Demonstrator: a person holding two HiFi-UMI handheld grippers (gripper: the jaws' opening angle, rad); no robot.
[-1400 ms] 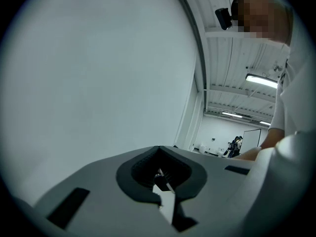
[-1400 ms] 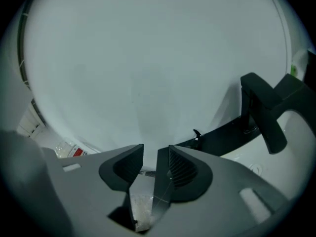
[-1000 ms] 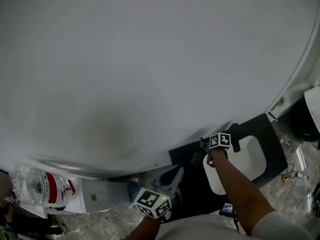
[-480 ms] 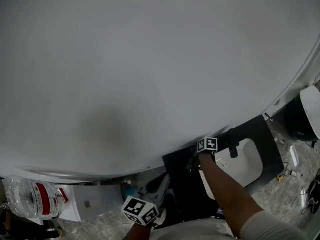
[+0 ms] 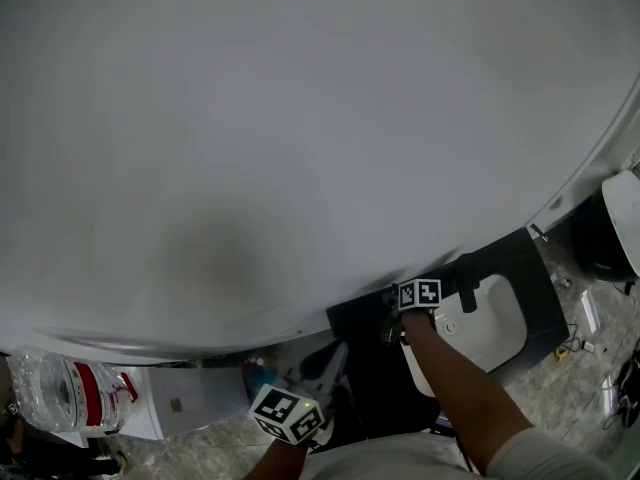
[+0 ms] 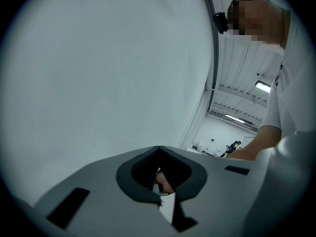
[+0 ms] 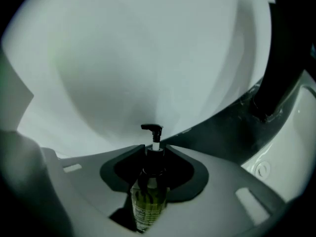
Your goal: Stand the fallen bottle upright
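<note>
In the right gripper view a dark pump bottle (image 7: 148,201) of yellow-green liquid sits between the jaws of my right gripper (image 7: 153,154). Its black pump head (image 7: 152,128) points away toward the white wall. The jaws are closing around it, and a dark gap still shows on its left side. In the head view the right gripper (image 5: 400,320) hangs over the black counter (image 5: 360,320) beside the sink, where the hand hides the bottle. My left gripper (image 5: 338,350) floats lower left. Its jaws (image 6: 160,149) stand close together with nothing in them.
A white sink (image 5: 490,328) is set in the black counter on the right. A big clear water jug (image 5: 60,393) with a red label and a white box (image 5: 190,398) lie at lower left. A broad white wall (image 5: 300,118) fills most of the view.
My right gripper has sunk a little toward the counter. The left gripper has shifted slightly. The head view itself has drifted.
</note>
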